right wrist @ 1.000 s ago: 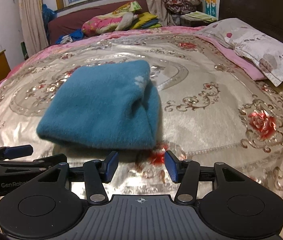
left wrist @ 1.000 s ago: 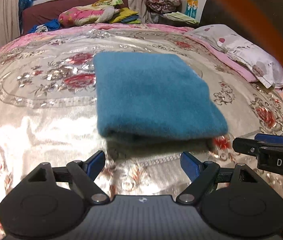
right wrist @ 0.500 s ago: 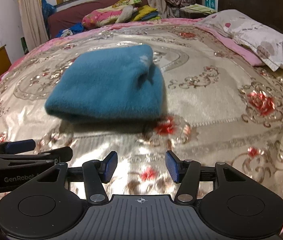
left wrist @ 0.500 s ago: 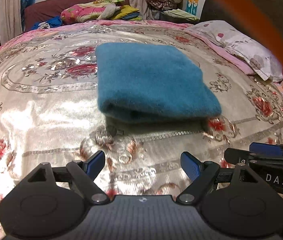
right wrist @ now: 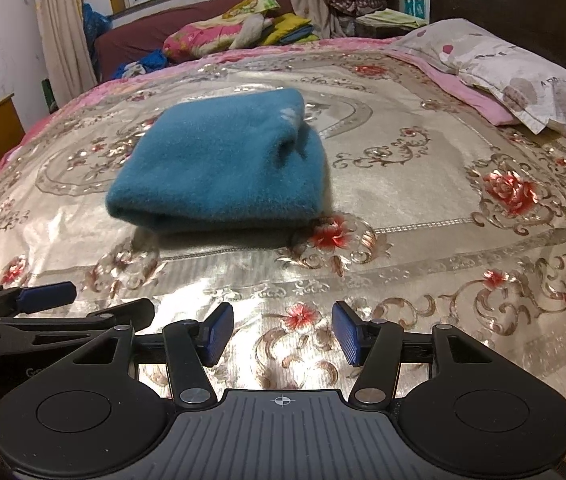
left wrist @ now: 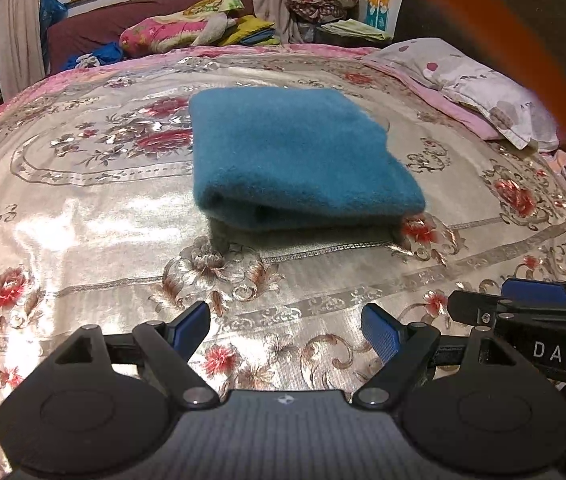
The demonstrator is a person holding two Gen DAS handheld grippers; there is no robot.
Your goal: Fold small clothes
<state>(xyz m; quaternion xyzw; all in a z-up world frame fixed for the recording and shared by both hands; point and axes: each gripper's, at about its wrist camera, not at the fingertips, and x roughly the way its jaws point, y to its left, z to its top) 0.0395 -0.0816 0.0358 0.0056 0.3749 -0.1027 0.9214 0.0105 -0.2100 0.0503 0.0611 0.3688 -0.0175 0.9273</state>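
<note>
Left gripper (left wrist: 285, 326) has its jaws wide apart and empty, low over the floral bedspread (left wrist: 83, 240), short of the cloth. The teal fleece garment (left wrist: 295, 156) lies folded mid-bed; it looks light, soft, floppy and grippy, best pinched at the near fold edge. Right gripper (right wrist: 283, 336) is half-spread, empty, also short of it.

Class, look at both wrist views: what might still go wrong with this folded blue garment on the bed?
1. The folded blue garment lies on a glossy satin bedspread, so a nudge might slide it.
2. Its near edge gapes slightly and could spring open.
3. Both tongs, left and right, are open and empty, close together; they might bump each other.
</note>
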